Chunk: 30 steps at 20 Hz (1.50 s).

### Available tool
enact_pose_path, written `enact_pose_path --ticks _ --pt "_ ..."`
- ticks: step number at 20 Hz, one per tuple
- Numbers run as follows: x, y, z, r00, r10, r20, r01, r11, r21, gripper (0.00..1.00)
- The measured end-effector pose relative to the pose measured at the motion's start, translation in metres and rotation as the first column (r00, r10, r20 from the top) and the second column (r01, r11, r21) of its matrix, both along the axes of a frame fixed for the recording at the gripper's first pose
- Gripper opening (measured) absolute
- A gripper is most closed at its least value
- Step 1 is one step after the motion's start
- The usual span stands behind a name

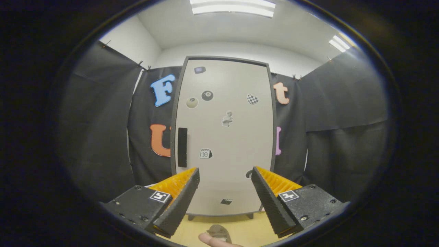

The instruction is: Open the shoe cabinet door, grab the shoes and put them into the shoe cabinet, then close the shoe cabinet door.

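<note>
The tall pale-grey shoe cabinet (224,137) with a dark frame stands upright, its sticker-dotted door shut, black vertical handle (182,147) at its left edge; a brownish shoe (219,232) lies on the floor before it.

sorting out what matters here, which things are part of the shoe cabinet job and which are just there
Part of the job:
shoe cabinet door, shut
door handle
shoe on the floor, between the fingers
tongs, open, holding nothing

Just there:
stickers on the door
ceiling lights
fingertip beside the shoe
</note>
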<state>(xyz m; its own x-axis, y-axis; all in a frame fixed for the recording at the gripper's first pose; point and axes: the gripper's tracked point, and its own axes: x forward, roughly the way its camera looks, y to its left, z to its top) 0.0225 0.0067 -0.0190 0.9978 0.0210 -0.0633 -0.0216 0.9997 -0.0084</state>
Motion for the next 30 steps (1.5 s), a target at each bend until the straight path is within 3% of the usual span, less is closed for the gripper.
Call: enact_pose_path --ticks 11,19,23,28,30 --pt "0.093 0.042 -0.001 0.996 0.084 0.001 -0.084 0.993 0.077 0.99" --pt "0.155 0.112 -0.011 0.969 0.247 -0.029 -0.242 0.963 0.12 0.99" --pt "0.186 0.126 -0.021 0.976 0.203 -0.08 -0.194 0.975 0.106 0.98" --pt "0.196 0.129 -0.023 0.984 0.129 -0.121 -0.118 0.988 0.097 0.77" --pt "0.2 0.136 -0.025 0.984 0.12 -0.133 -0.108 0.99 0.089 0.5"
